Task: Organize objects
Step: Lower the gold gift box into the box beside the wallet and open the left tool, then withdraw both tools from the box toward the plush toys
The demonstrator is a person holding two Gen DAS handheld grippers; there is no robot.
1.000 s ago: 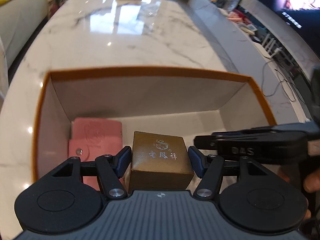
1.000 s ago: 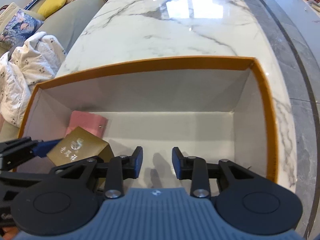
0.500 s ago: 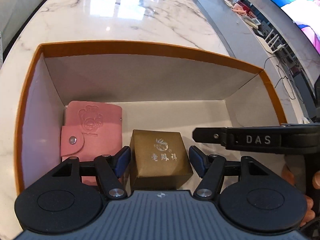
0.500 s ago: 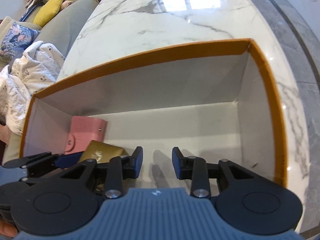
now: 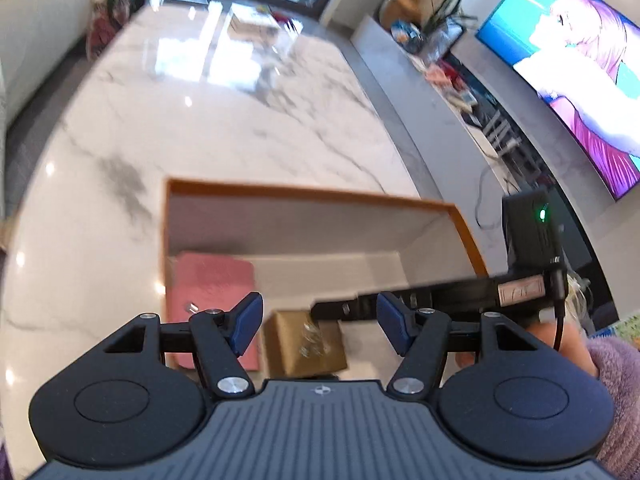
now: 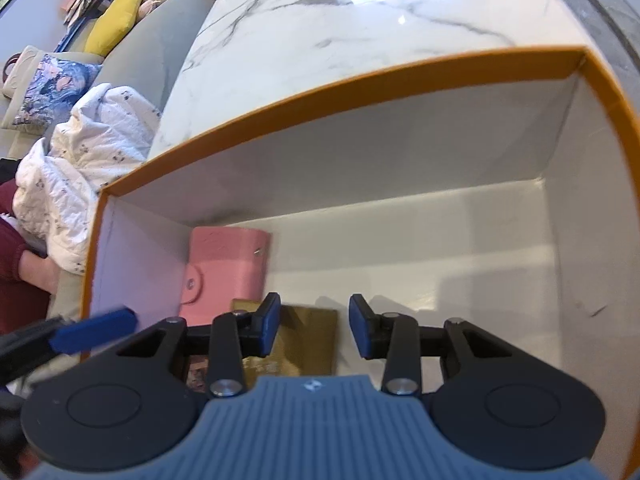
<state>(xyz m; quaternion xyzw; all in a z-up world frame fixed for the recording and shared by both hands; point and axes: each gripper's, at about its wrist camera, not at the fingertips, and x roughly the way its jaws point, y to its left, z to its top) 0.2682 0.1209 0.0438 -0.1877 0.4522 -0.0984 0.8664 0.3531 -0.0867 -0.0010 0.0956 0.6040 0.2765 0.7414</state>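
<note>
Right wrist – smooth orange-rimmed box, pink leather wallet.

The box's right half lies bare (pink wallet and gold case crowd the left).

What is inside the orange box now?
The orange box holds a pink wallet beside a gold box. The right gripper covers the near floor, so anything there is hidden.

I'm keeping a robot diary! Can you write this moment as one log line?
left hand-held gripper: open, empty, above gold box | right hand-held gripper: open, empty | gold box and pink wallet: inside orange box
</note>
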